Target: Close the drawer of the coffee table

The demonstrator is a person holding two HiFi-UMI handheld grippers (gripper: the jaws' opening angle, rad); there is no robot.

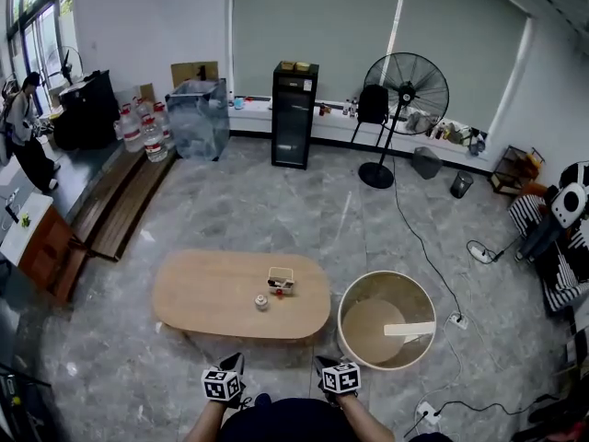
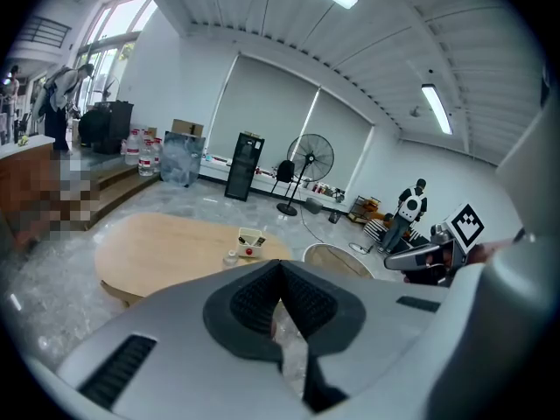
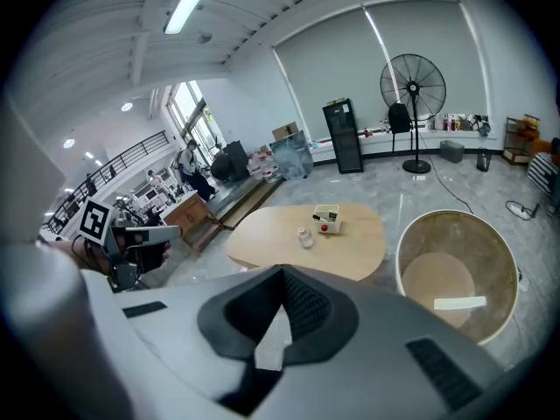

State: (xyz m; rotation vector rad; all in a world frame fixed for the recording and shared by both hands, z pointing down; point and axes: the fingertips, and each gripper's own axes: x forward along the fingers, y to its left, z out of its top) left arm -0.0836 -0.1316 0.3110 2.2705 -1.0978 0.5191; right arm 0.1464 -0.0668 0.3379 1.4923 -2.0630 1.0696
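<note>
- Ahead of the person, on a glossy grey marbled floor [image 1: 276,201], stands the coffee-table bench [image 1: 212,293]: one long oval top of pale, matte wood with rounded ends.
- Its drawer cannot be made out in any view.
- Two small things sit near the middle of the bench top. One is a white open-topped box [image 1: 281,279] with something red at its front. The other is a small clear jar [image 1: 262,302], just beside the box on the person's side.
- Just to the right of the bench is one round tub [image 1: 386,319] with a white rim and a tan inside. A flat white strip [image 1: 409,329] lies in it.
- The left tool [image 2: 280,269] has smooth grey shells with black ribbed pads. Its jaws meet at the tips and nothing is between them.
- The right tool [image 3: 283,275] is built the same, with its jaws also together at the tips and empty.
- Both tools are held low and close to the person, well apart from the bench and touching nothing. Each carries one cube with square black-and-white markers.
- Along the far wall are one black standing fan [image 1: 406,87] with a round wire cage, one tall black cabinet [image 1: 294,115], and a cluster of clear water bottles [image 1: 145,129].
- One person [image 1: 25,129] stands at the far left by the window.
</note>
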